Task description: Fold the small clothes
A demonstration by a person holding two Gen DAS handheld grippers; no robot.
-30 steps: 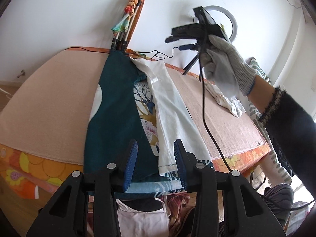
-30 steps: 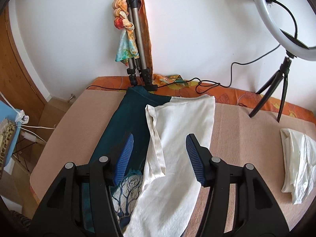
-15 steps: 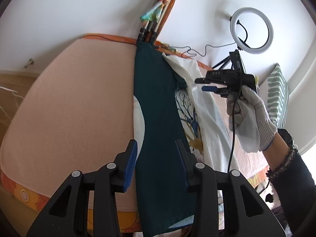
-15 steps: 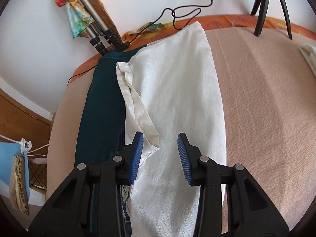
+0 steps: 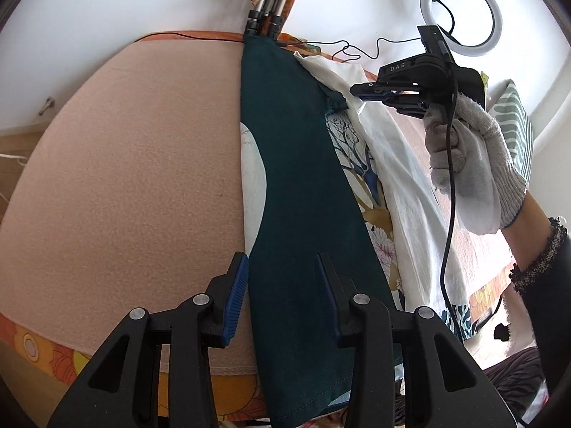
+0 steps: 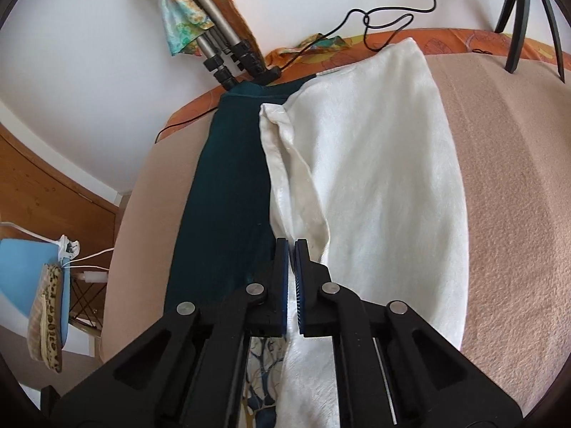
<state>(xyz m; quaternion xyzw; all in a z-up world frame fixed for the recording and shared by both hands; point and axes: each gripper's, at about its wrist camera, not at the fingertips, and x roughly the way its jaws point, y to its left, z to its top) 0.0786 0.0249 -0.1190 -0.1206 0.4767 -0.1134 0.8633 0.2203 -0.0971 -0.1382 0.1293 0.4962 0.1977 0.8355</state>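
Observation:
A dark teal garment (image 5: 303,178) lies lengthwise on the beige blanket-covered table (image 5: 142,178). A white garment (image 5: 403,178) overlaps its right side, with a tree-printed cloth (image 5: 353,142) showing between them. My left gripper (image 5: 282,260) hovers open over the near part of the teal garment, with nothing pinched. A gloved hand holds my right gripper (image 5: 357,91) at the far end. In the right wrist view that gripper (image 6: 291,242) is shut on the folded left edge of the white garment (image 6: 374,160), next to the teal garment (image 6: 228,185).
A tripod (image 6: 228,53) with a colourful scarf leans on the wall behind the table. A ring light (image 5: 460,14) stands at the far right, its black cable (image 5: 342,48) trailing over the table's back edge. A striped cushion (image 5: 517,121) sits to the right.
My right gripper came down onto the white garment and its jaws closed on the folded edge. My left gripper moved in over the teal garment, its jaws unchanged.

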